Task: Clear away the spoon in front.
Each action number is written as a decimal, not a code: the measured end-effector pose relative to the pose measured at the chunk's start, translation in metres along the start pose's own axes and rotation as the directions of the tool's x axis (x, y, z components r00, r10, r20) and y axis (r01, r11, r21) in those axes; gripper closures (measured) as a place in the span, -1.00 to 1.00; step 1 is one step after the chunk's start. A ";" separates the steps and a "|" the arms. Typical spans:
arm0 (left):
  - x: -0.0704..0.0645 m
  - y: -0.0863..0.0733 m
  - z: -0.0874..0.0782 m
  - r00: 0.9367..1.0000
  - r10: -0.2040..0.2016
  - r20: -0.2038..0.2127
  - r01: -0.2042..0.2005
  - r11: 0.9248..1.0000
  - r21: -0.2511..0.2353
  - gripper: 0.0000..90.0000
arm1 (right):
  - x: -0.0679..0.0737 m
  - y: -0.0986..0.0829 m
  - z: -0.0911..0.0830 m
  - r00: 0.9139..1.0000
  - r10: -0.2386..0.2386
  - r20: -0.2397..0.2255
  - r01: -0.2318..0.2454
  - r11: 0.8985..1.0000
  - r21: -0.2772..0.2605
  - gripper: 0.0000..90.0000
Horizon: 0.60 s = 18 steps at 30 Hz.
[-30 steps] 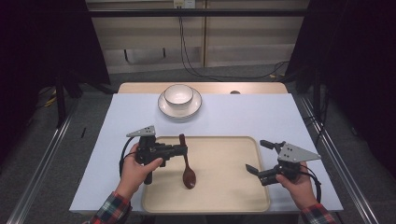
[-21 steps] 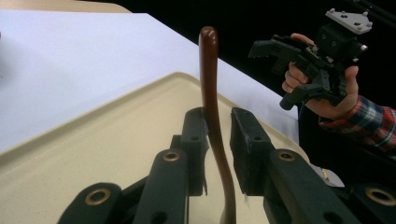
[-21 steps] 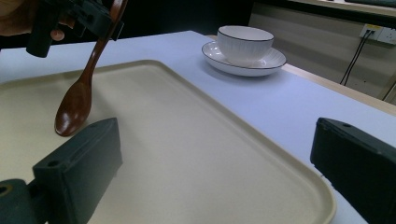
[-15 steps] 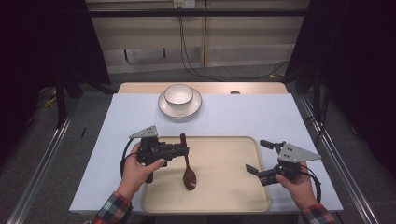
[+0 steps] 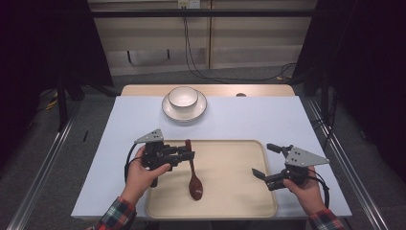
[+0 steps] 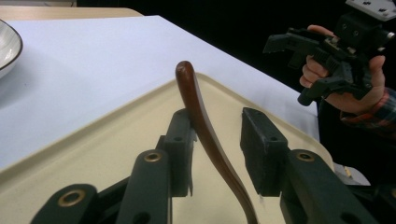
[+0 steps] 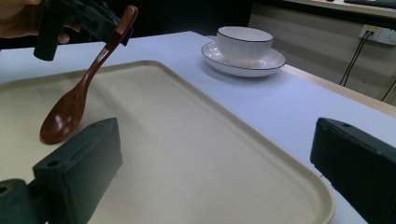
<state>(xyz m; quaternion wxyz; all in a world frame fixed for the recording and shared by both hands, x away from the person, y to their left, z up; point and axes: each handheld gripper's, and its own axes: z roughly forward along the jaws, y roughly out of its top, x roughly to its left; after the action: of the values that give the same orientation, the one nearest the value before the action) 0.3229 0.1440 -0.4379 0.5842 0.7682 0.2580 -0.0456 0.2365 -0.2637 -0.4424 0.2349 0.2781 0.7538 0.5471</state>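
Two tools work over the tray [image 5: 239, 191]: the left tool [image 6: 217, 149], part open, straddles the spoon [image 5: 193, 177] handle, likely about to pinch it; the right tool [image 5: 270, 160] waits wide open, empty.

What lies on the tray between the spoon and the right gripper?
Nothing: in the high view the tray is bare between the spoon and the right gripper.

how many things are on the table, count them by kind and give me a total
Spoon: 1
Bowl: 1
Saucer: 1
Tray: 1
Total: 4
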 end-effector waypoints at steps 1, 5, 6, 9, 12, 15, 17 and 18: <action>0.000 0.000 0.001 1.000 0.010 -0.007 -0.010 1.000 -0.002 0.43 | 0.000 0.000 0.000 1.000 0.001 0.001 -0.001 1.000 0.000 -0.96; 0.002 0.001 0.002 0.999 0.029 -0.025 -0.029 1.000 -0.002 0.37 | 0.000 0.000 0.000 1.000 -0.002 -0.005 0.002 1.000 0.001 -0.96; 0.003 0.001 0.002 0.999 0.026 -0.027 -0.026 1.000 -0.003 0.35 | 0.000 0.000 0.001 1.000 0.000 -0.005 0.000 1.000 0.000 -0.96; 0.004 0.002 0.002 0.998 0.048 -0.049 -0.048 0.999 -0.007 0.27 | 0.001 0.000 0.000 1.000 0.004 -0.011 -0.004 1.000 0.006 -0.96; 0.003 0.003 0.002 0.998 0.042 -0.053 -0.044 0.999 -0.025 0.22 | 0.000 0.000 0.000 1.000 0.003 -0.012 -0.003 1.000 0.006 -0.96; 0.003 0.005 0.003 0.997 0.046 -0.059 -0.048 0.998 -0.027 0.16 | 0.001 0.000 0.000 1.000 0.003 -0.011 -0.003 1.000 0.005 -0.96; 0.003 0.005 0.003 0.997 0.046 -0.063 -0.048 0.998 -0.028 0.14 | 0.001 0.000 0.000 1.000 0.001 -0.014 -0.001 1.000 0.006 -0.96; 0.003 0.005 0.003 0.997 0.048 -0.063 -0.050 0.998 -0.027 0.14 | 0.001 0.000 0.000 1.000 0.004 -0.012 -0.004 1.000 0.005 -0.96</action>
<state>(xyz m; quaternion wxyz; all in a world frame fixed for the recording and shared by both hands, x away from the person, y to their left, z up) 0.3288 0.1413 -0.4361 0.5877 0.7669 0.2577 -0.0036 0.2362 -0.2630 -0.4426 0.2286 0.2769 0.7560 0.5472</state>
